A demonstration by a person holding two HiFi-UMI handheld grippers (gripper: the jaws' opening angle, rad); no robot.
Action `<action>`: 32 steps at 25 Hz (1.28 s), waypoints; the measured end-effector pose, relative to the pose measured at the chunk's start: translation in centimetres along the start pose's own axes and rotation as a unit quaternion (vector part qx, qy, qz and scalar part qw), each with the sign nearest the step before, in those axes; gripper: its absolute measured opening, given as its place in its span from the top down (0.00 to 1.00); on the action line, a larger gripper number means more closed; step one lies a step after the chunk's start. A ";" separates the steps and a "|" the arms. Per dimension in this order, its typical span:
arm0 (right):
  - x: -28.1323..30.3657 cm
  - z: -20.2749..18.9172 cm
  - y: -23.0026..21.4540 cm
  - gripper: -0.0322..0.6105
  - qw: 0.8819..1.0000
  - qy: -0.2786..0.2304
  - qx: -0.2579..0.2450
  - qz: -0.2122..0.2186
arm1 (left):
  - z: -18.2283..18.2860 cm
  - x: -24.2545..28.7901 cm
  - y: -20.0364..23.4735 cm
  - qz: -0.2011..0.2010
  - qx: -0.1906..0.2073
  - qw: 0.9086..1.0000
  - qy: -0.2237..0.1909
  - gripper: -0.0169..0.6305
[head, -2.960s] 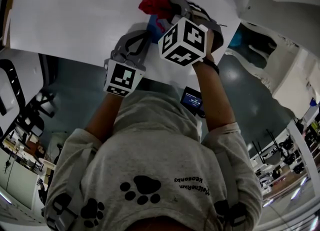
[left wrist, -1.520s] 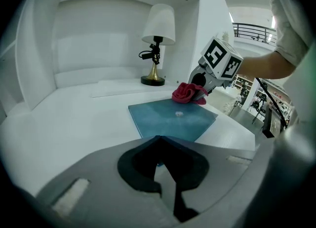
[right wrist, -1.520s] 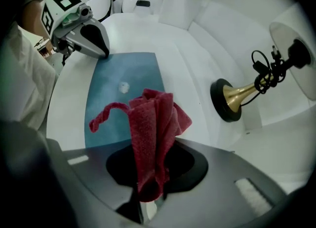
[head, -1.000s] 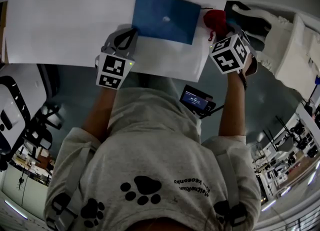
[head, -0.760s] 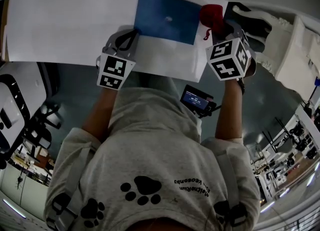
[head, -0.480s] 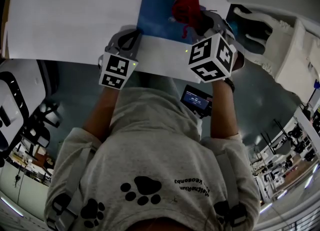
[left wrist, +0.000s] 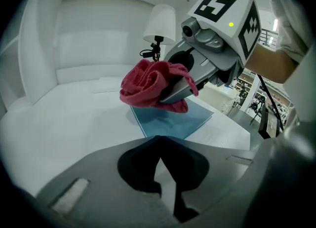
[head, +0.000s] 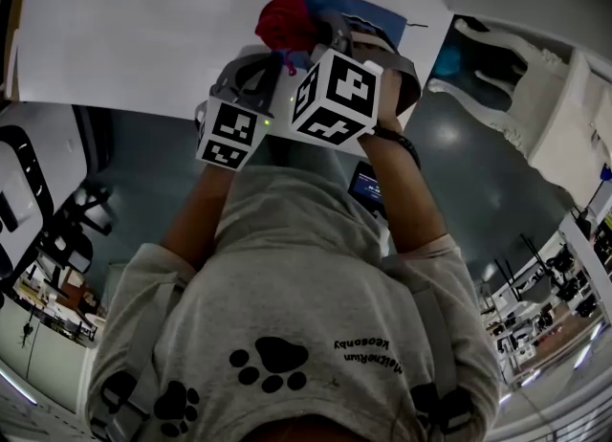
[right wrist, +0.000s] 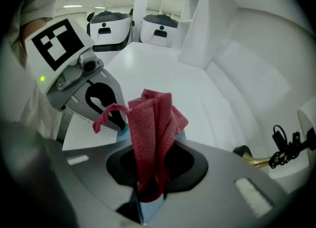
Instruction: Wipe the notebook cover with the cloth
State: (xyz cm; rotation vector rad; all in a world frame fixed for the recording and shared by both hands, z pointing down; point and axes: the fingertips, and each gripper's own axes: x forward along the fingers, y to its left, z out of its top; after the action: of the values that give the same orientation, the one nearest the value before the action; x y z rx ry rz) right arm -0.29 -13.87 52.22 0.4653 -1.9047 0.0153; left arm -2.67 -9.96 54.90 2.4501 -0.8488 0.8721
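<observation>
R gripper (right wrist: 150, 192) is clamped on the red cloth (right wrist: 154, 123), which is held over the blue notebook (left wrist: 173, 122) on the white table (left wrist: 59, 118). L gripper (left wrist: 159, 140): 2 jaws closed, nothing btwn, tips at notebook's near corner.

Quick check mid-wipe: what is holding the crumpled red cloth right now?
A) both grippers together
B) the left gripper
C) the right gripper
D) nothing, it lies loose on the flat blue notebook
C: in the right gripper view the crumpled red cloth is pinched between the jaws of the right gripper, which carries it over the flat blue notebook.
</observation>
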 end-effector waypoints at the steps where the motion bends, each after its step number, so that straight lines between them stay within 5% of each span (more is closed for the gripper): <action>1: 0.5 0.2 0.3 0.83 1.000 0.003 -0.004 0.005 | -0.1 -0.1 0.1 0.000 0.000 1.000 0.000 0.98; 14: 3.6 -0.8 1.1 0.83 0.997 0.057 -0.042 0.024 | 0.1 0.0 0.1 0.005 -0.001 1.000 0.000 0.98; 32: -0.3 -9.9 0.1 0.83 0.994 0.109 0.027 0.009 | 0.1 -0.4 0.3 0.005 -0.002 1.000 -0.001 0.98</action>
State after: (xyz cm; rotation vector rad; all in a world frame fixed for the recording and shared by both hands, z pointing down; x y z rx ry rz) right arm 8.67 -11.45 55.77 0.4629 -1.6972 0.1253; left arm -3.06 -10.06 54.60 2.4451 -0.8626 0.8717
